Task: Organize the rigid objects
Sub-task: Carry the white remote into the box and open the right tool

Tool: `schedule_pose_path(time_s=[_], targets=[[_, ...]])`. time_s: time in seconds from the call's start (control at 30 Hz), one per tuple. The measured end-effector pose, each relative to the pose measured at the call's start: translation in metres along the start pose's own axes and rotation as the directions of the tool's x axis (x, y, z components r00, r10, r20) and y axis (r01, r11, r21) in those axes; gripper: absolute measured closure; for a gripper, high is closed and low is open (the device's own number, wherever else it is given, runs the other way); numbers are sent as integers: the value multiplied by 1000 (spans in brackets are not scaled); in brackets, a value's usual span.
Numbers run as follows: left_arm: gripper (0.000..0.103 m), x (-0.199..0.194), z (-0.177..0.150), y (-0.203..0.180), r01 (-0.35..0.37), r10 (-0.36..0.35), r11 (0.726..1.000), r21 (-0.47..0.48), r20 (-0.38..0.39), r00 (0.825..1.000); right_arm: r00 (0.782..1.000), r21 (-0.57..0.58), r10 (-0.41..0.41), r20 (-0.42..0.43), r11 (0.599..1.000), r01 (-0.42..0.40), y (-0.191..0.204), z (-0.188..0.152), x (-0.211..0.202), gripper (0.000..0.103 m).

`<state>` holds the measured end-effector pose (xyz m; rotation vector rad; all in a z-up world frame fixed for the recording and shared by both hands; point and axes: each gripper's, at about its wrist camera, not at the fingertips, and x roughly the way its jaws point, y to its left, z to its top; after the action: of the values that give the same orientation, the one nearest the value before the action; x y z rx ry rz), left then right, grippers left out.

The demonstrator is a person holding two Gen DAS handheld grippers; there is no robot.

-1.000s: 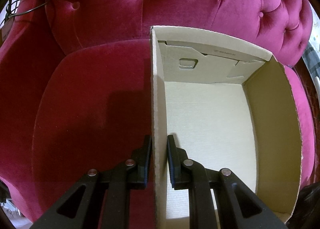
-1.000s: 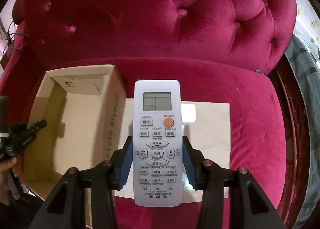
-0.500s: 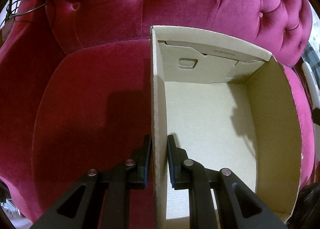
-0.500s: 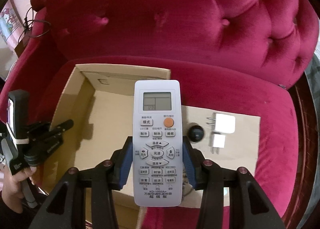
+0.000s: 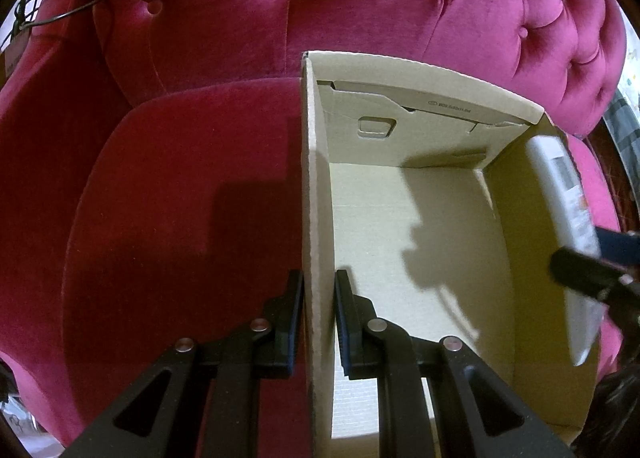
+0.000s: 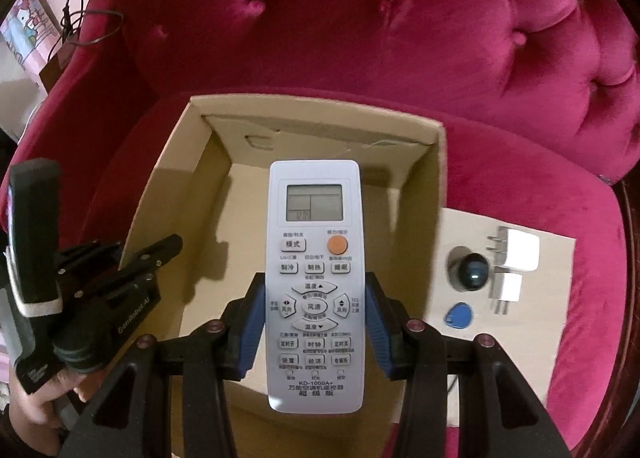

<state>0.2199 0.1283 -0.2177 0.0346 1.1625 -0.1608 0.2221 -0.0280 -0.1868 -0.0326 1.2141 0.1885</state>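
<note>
An open cardboard box point(image 5: 316, 185) point(image 6: 196, 177) sits on the red velvet armchair seat. My left gripper point(image 5: 319, 310) is shut on the box's left wall, one pad on each side; in the right wrist view that left gripper point(image 6: 132, 270) shows at the box's left edge, held by a hand. My right gripper point(image 6: 315, 322) is shut on a white air-conditioner remote point(image 6: 315, 278), which hangs over the inside of the box. In the left wrist view the remote point(image 5: 564, 209) enters over the box's right wall. Nothing lies on the box floor that shows.
To the right of the box lies a flat cardboard sheet point(image 6: 556, 338) with two white plug adapters point(image 6: 518, 252), a black ball-shaped item point(image 6: 472, 272) and a blue key tag point(image 6: 459, 314). The tufted chair back point(image 6: 380, 17) rises behind. A cable point(image 5: 64, 13) hangs over the left armrest.
My right gripper carried the remote leftward from above the cardboard sheet to over the box. The remote and its shadow came into the left wrist view. The left gripper stayed still.
</note>
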Motion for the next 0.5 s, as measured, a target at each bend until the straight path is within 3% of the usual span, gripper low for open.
schedule_pose_path(time_s=[0.5], targets=[[86, 1, 2, 1, 1, -1, 1000, 5, -5, 1000, 994, 18, 41, -100, 999, -39, 22, 1, 61, 53]])
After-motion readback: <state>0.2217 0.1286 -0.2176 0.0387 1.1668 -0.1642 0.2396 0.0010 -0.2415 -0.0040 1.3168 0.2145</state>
